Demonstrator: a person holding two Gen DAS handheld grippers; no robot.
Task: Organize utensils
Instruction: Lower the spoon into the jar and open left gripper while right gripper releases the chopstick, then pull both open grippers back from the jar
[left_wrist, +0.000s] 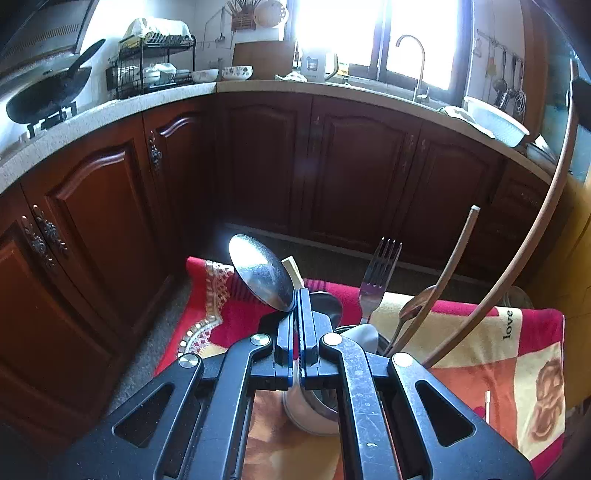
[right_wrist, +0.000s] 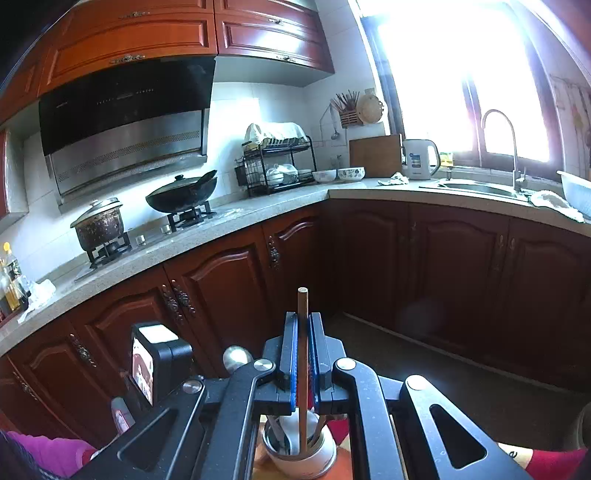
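On the red-patterned cloth (left_wrist: 480, 354), my left tongs (left_wrist: 297, 295) pinch a spoon (left_wrist: 260, 273); right tongs (right_wrist: 303, 321) clamp an upright chopstick (right_wrist: 303, 302), holder (right_wrist: 299, 454) at six o'clock.

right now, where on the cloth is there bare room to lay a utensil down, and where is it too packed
Bare cloth lies right of the holder cup, around the printed "love", and on the red patterned corner left of the left gripper. It is crowded at the cup itself: the fork, chopsticks and the spoon the left gripper holds all bunch there.
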